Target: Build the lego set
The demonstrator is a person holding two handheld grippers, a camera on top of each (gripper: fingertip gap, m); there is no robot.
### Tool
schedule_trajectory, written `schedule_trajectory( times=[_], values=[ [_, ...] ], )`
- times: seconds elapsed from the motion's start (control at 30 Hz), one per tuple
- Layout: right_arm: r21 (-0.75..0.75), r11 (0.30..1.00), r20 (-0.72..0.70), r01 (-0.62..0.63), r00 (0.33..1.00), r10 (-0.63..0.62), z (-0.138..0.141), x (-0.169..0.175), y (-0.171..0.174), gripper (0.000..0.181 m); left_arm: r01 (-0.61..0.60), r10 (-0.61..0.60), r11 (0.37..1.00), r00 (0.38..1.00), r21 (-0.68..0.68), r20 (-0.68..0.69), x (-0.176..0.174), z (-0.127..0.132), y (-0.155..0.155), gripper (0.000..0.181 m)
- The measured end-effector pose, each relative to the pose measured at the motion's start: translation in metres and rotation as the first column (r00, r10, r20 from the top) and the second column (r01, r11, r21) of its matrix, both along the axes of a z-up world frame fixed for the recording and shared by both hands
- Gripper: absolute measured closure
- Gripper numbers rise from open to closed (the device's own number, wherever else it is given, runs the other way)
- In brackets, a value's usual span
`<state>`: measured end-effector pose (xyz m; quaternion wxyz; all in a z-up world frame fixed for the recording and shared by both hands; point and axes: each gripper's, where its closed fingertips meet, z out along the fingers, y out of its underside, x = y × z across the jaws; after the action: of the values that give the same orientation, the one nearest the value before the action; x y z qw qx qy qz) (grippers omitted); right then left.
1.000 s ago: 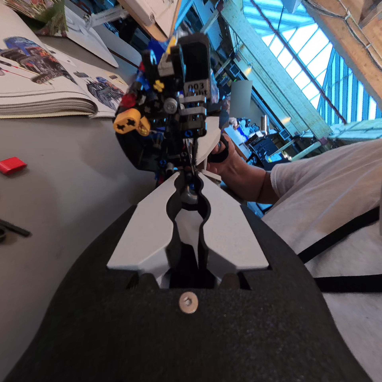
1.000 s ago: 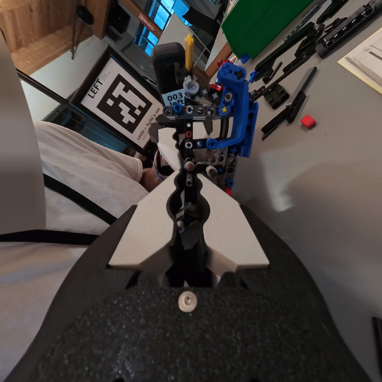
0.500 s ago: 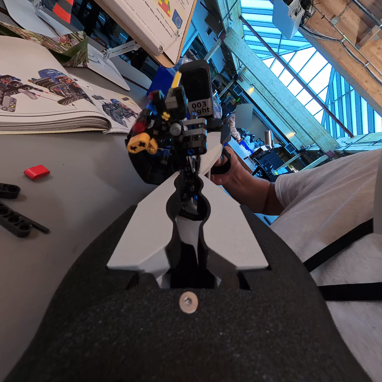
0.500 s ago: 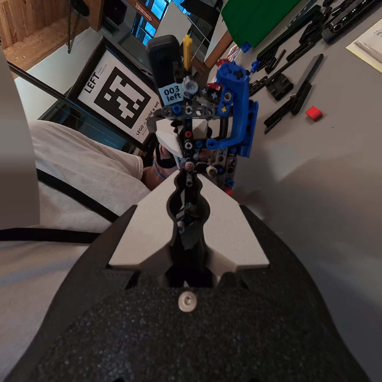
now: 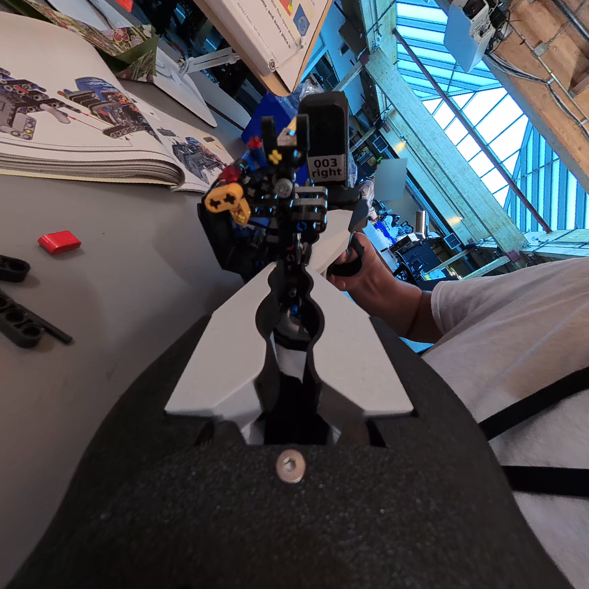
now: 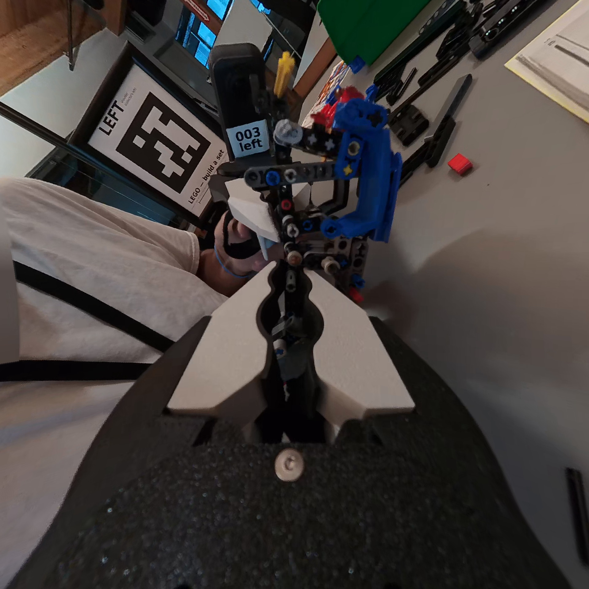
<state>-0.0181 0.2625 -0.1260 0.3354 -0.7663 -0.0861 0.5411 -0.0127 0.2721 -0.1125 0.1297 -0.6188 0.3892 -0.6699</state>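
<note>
Left wrist view: the grey table (image 5: 105, 318) spreads under my work, the open instruction book (image 5: 79, 127) lying at its far edge, as I hold the half-built lego model (image 5: 271, 204) in the air above it, pinched from both ends. My left gripper (image 5: 290, 277) has its two white fingers (image 5: 229, 334) drawn together on a thin black spine of the model, and my right gripper (image 6: 291, 277) is closed on the opposite end of that same dark strip, so the two tools face each other with the build between them. In the right wrist view the blue curved panel (image 6: 369, 178) hangs off the side toward the table, with a long black beam (image 6: 296, 175) running across to it and a yellow axle (image 6: 283, 75) standing up at the top; the left wrist view shows a yellow connector (image 5: 226, 200) jutting out on the table side. Loose black beams (image 6: 439, 137) and a small red piece (image 6: 460, 163) wait on the table, well apart from the model. I judge this a turn-and-inspect or a handover between my two grips: to do it well I should keep both clamps square on the spine, turn slowly so the blue panel's weight does not twist the pins loose, and release one side only once the other holds firm.
</note>
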Motion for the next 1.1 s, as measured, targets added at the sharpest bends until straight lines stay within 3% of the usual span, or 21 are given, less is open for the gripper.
schedule_trajectory(
  times=[0.2,0.37,0.6,0.87,0.93,1.1],
  values=[
    [-0.005,1.0,-0.013,0.02,1.0,-0.02,-0.002,0.002,0.002,0.175,-0.01,0.009,1.0,1.0,-0.011,-0.019,0.003,-0.003,0.003,0.175],
    [0.01,0.999,-0.136,0.03,0.99,-0.029,0.016,0.005,0.005,0.175,0.001,0.003,0.998,0.998,-0.063,0.063,-0.005,0.012,0.007,0.173],
    [0.025,0.998,-0.212,0.053,0.976,-0.047,0.025,0.002,0.008,0.175,0.032,-0.03,0.999,0.999,-0.026,0.043,-0.005,0.009,-0.007,0.171],
    [0.062,0.995,-0.2,0.08,0.978,-0.066,0.031,0.003,0.01,0.174,0.014,-0.008,0.997,0.997,-0.074,0.079,-0.002,0.014,-0.008,0.176],
    [0.068,0.996,-0.21,0.064,0.976,-0.048,0.033,0.003,0.007,0.166,0.006,0.003,0.996,0.996,-0.094,0.093,-0.002,0.016,-0.006,0.176],
    [0.107,0.993,-0.089,0.044,0.995,-0.035,0.024,-0.001,0.005,0.17,-0.018,0.029,0.995,0.993,-0.096,0.115,-0.003,0.02,-0.003,0.176]
  ],
)
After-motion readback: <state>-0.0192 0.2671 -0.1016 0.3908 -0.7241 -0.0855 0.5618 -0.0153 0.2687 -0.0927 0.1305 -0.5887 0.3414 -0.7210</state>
